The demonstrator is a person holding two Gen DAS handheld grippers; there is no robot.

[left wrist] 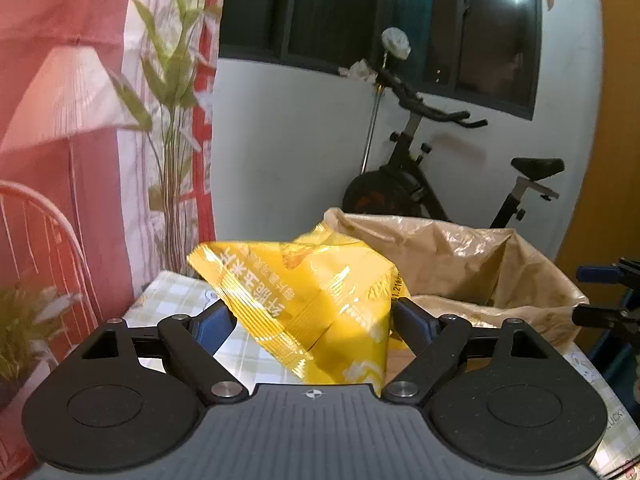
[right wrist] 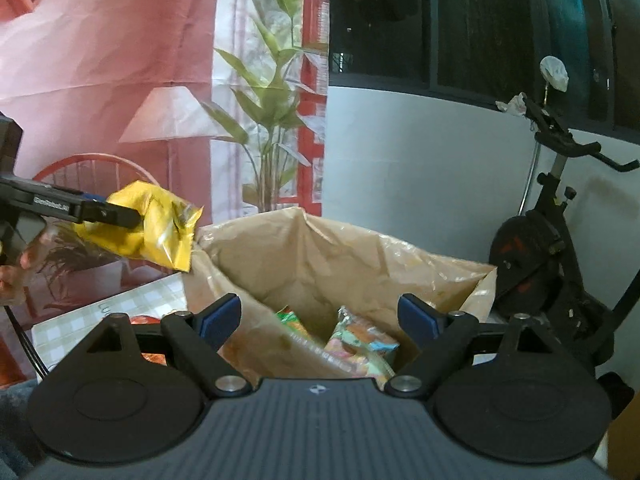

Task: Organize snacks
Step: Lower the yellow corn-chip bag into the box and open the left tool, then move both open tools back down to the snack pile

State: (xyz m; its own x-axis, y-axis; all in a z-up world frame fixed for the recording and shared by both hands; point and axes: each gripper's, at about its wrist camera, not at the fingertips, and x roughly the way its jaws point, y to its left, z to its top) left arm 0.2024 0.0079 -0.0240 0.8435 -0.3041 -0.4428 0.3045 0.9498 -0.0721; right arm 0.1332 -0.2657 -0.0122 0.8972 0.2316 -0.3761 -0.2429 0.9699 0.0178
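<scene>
1. Left gripper [left wrist: 312, 316]: fingers clamped on a yellow snack packet [left wrist: 304, 300]. Both blue pads press the crumpled foil from either side. The packet sits tilted, its printing running diagonally.
2. In the right wrist view, the same yellow snack packet [right wrist: 148, 224] hangs in the air at left, pinched by the left gripper [right wrist: 120, 214]. It is just left of the bag's near-left rim, above the table edge.
3. Brown paper bag [right wrist: 320, 264]: standing open on the table, mouth up, with a clear plastic layer shining along the rim. In the left wrist view the bag [left wrist: 460, 256] is right of and behind the held packet.
4. Inside the bag: two or more colourful snack packs [right wrist: 360, 344] lie at the bottom, one green-orange, one pastel. The exact count is hard to tell, since part of it is hidden behind the gripper body.
5. Right gripper [right wrist: 320, 320]: fingers spread apart, nothing between them, hovering over the bag's open mouth on the near side.
6. Table [left wrist: 176, 296]: green-and-white check cloth, visible left of the bag. A reddish-orange item [right wrist: 148, 320] shows at the cloth behind the right gripper's left finger; too hidden to identify.
7. Background: exercise bike [left wrist: 440, 168] against the far wall at right, dark window [left wrist: 360, 16] above it, printed backdrop with plant and lamp [right wrist: 168, 116] at left.
</scene>
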